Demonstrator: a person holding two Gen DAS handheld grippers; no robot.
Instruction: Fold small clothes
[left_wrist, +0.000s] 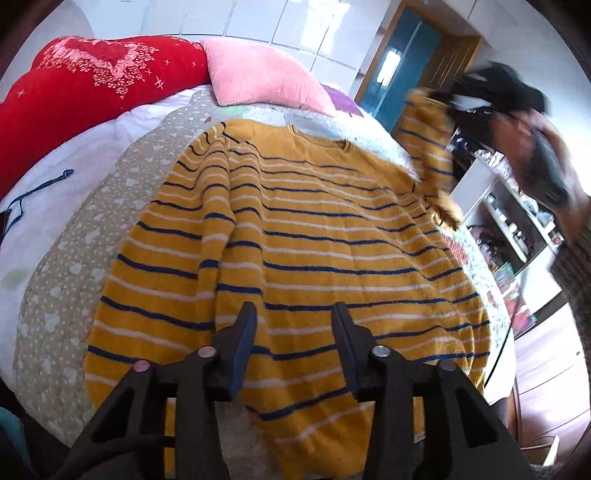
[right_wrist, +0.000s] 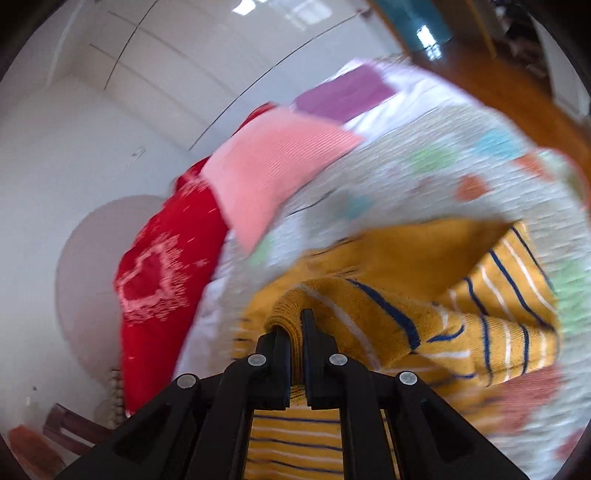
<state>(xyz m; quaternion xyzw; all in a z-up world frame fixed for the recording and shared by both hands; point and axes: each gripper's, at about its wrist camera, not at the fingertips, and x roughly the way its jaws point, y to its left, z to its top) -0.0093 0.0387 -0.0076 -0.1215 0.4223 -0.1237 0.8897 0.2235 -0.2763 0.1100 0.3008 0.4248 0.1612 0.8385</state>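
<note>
One sleeve cuff pinched in raised right gripper; left gripper agape.

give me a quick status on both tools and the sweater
Left tool open, over the hem. Right tool shut on the sleeve cuff, sleeve lifted. Striped sweater flat on bed, left sleeve folded in. Nothing in the way.

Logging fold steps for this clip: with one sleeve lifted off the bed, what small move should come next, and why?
Probably carry the right sleeve inward across the sweater body and lay it down. The right hand-held gripper is shut on its cuff, raised; the left sleeve already lies folded in, and the left hand-held gripper is open above the hem.
</note>
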